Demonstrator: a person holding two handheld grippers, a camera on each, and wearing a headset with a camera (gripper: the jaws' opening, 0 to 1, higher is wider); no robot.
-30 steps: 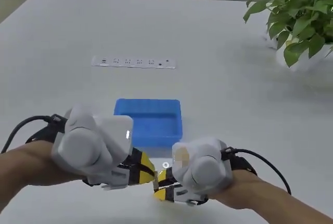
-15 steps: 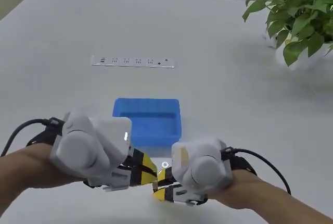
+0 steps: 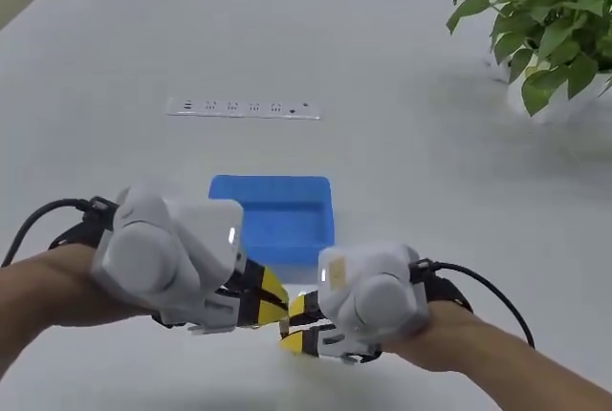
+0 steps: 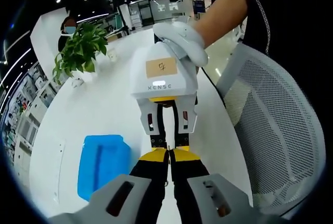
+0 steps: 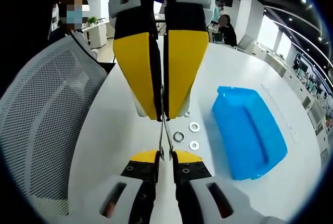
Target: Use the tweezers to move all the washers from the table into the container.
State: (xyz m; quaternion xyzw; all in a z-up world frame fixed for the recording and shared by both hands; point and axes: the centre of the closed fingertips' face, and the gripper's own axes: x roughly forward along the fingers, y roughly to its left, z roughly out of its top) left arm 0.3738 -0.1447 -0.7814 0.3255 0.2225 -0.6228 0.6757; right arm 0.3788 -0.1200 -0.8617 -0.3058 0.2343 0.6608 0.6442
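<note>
Fingers [image 5: 138, 73] of the left gripper [image 5: 163, 116], padded in yellow, are pinched together on a pair of thin silver metal tweezers [image 5: 163, 127]. Tip to tip with them, the right gripper [image 5: 165, 156] has its own yellow-tipped fingers [image 5: 144, 157] closed on the same tweezers. Four small round silver metal washers [image 5: 179, 136] lie on the white table [image 5: 104, 140] just beside both sets of fingertips, between them and the rectangular blue plastic container [image 5: 250, 130], which sits near the fingers.
</note>
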